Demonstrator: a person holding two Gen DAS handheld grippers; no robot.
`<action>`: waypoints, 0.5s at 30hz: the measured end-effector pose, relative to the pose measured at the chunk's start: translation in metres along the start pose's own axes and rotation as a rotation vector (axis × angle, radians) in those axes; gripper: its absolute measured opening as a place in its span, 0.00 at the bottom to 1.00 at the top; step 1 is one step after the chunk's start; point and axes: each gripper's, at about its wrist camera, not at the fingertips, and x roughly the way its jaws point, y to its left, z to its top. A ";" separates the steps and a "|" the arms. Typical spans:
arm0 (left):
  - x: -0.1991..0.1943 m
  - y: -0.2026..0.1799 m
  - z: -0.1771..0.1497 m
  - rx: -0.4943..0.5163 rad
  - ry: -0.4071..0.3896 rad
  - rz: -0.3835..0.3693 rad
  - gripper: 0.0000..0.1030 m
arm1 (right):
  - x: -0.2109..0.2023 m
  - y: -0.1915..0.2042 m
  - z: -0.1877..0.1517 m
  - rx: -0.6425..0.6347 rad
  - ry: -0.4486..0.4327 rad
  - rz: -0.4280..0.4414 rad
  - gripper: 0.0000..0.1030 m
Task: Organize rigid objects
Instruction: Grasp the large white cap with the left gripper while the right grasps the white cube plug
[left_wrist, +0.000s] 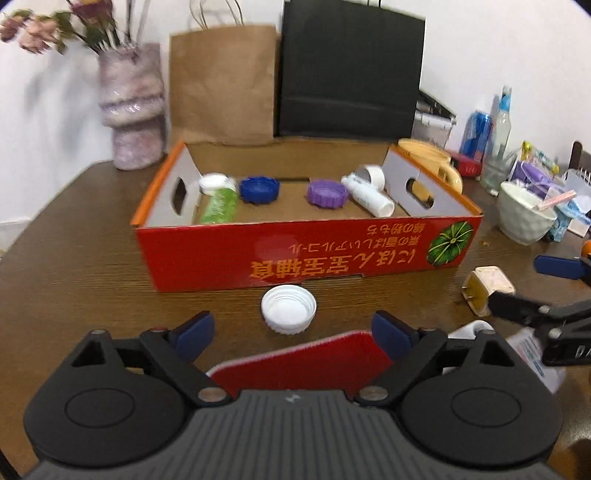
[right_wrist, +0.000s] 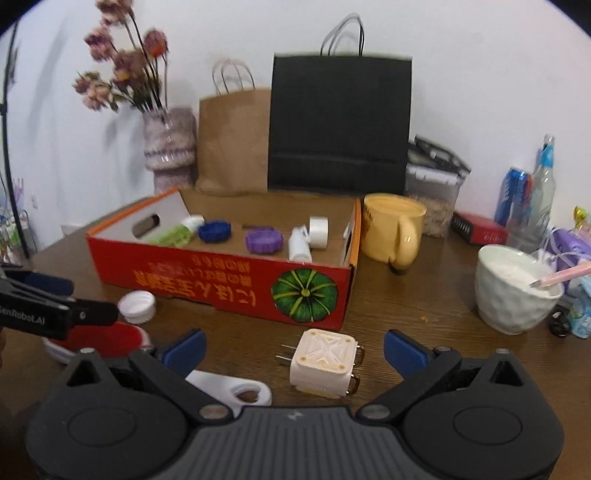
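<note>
left gripper apart, white cap ahead | right gripper apart around plug adapter (untouched) | red box beyond

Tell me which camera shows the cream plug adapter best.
The right wrist view: the cream plug adapter lies centred and whole just ahead of the open right gripper, prongs visible. In the left wrist view it sits near the right edge, partly covered by a gripper finger.

At the bottom of the frame the left claw gapes empty over a red flat object, a white cap just above, before the red box on the tabletop.
</note>
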 end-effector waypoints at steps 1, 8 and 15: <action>0.007 0.000 0.004 0.002 0.010 0.005 0.86 | 0.007 -0.001 0.000 0.001 0.018 0.002 0.98; 0.049 0.000 0.012 0.004 0.072 0.026 0.70 | 0.036 -0.008 -0.006 -0.015 0.066 -0.031 0.93; 0.052 -0.011 0.007 0.068 0.028 0.048 0.40 | 0.043 -0.016 -0.011 0.000 0.086 -0.019 0.66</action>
